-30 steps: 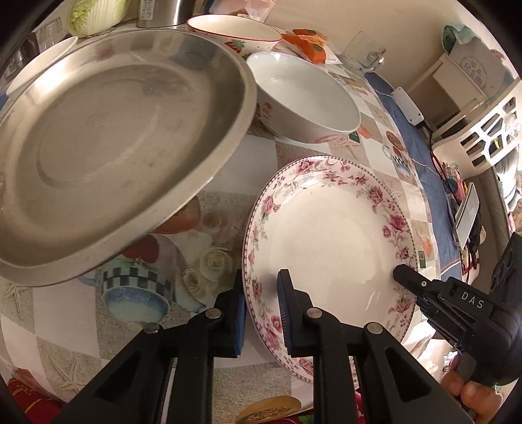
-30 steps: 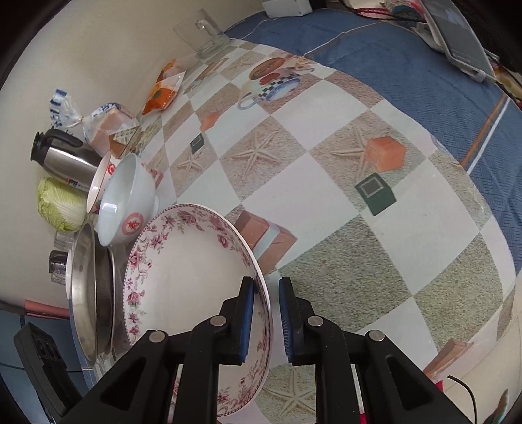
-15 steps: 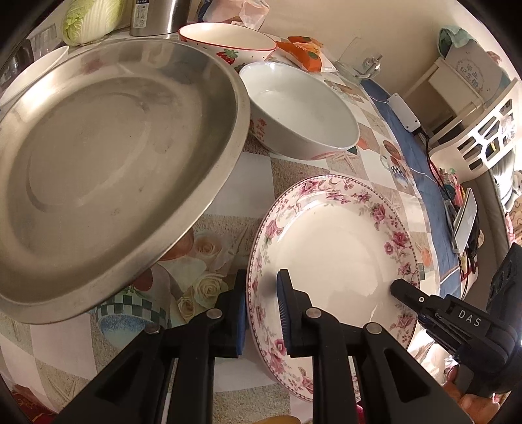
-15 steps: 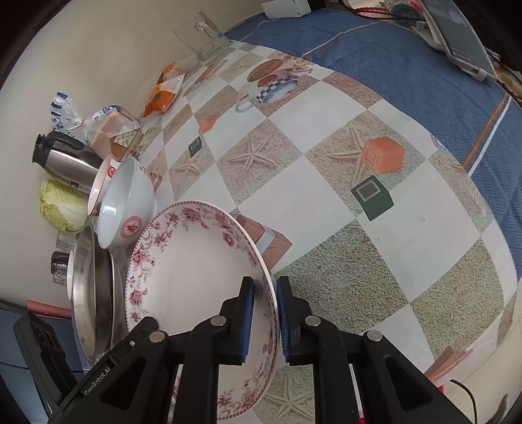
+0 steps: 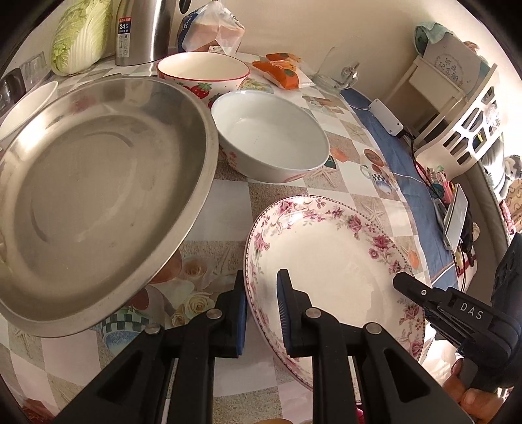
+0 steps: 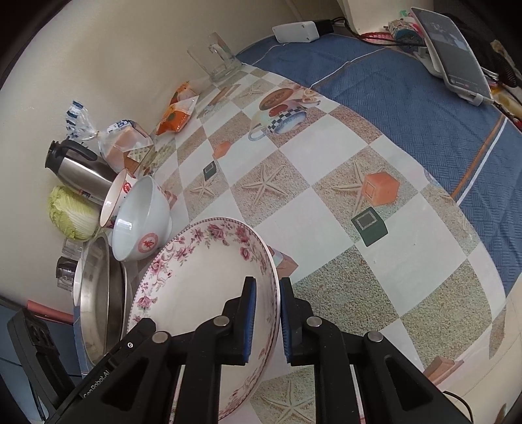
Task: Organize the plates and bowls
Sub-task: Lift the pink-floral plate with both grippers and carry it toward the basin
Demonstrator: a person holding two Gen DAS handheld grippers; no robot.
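Spanning both hand-held grippers, floral plate (image 5: 326,257)

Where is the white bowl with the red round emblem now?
In the right wrist view, the white bowl with the red round emblem sits at left, between the strawberry-print bowl and the rose-rimmed plate.

Table (image 6: 326,208), patterned cloth: white bowl (image 5: 270,143), strawberry bowl (image 5: 202,71), kettle (image 5: 143,29), cabbage (image 5: 81,36).

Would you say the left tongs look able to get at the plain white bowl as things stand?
Probably not yet: the left tongs are shut on the floral plate, as are the right tongs. The white bowl sits beyond it with an open path, beside the steel pan.
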